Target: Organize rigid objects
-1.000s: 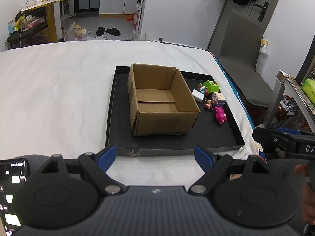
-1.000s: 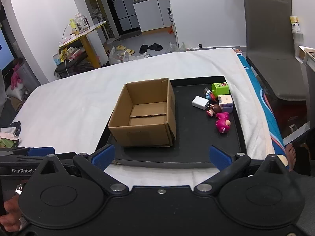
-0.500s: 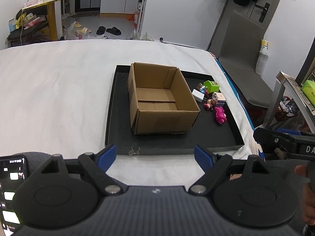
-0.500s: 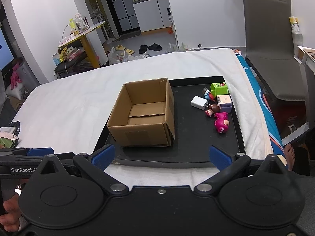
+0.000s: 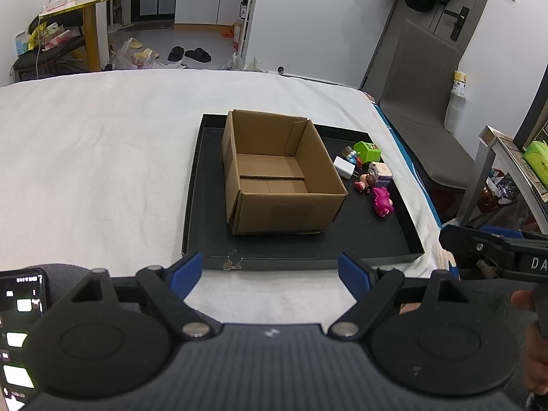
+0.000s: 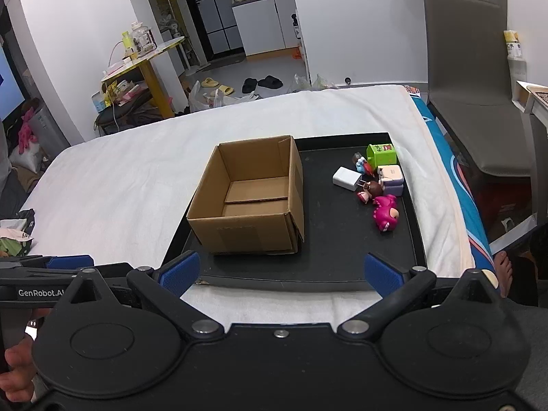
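Note:
An open, empty cardboard box point(image 5: 274, 174) point(image 6: 250, 202) stands on a black tray point(image 5: 308, 250) point(image 6: 342, 263) laid on the white cloth. To the box's right lie small toys: a green cube point(image 6: 381, 154), a white charger block point(image 6: 345, 178), a pale lilac cube point(image 6: 392, 178), a brown-haired figurine point(image 6: 370, 190) and a magenta figure point(image 5: 382, 202) point(image 6: 386, 213). My left gripper point(image 5: 270, 272) hangs open before the tray's near edge, nothing between its blue pads. My right gripper point(image 6: 279, 270) is likewise open and empty, short of the tray.
A grey chair point(image 6: 469, 96) stands right of the bed-like surface. A phone point(image 5: 20, 308) glows at the left wrist view's lower left. A person's bare foot point(image 6: 501, 267) shows at the right. A yellow side table point(image 5: 89, 7) and slippers point(image 5: 188, 54) sit across the room.

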Motion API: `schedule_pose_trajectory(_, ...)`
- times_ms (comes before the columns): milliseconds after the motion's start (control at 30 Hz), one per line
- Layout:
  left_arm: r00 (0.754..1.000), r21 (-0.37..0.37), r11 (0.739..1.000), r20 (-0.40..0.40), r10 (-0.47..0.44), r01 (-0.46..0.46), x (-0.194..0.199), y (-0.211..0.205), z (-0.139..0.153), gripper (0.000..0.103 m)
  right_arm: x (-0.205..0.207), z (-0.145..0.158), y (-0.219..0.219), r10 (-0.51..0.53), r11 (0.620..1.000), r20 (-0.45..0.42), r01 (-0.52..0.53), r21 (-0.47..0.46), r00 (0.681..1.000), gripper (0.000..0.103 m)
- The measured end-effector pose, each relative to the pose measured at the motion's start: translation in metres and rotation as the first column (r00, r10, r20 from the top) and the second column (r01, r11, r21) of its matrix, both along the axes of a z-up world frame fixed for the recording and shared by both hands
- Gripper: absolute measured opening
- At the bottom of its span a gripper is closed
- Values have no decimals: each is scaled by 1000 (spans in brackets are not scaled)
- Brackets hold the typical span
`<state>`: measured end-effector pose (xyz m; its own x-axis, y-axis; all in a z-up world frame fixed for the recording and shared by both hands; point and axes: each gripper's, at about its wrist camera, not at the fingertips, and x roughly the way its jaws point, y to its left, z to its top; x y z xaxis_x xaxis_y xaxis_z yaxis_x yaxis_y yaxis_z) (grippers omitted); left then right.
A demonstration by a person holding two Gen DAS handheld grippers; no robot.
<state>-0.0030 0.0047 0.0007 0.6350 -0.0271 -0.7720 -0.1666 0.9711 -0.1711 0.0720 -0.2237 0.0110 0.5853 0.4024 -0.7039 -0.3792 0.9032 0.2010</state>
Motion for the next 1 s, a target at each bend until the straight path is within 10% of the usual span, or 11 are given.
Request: schedule_pose_trajectory(1000, 1000, -1, 1000, 5, -5, 5, 2, 0, 2, 85, -2, 2, -7, -9, 1000, -1, 9, 11, 1000, 103)
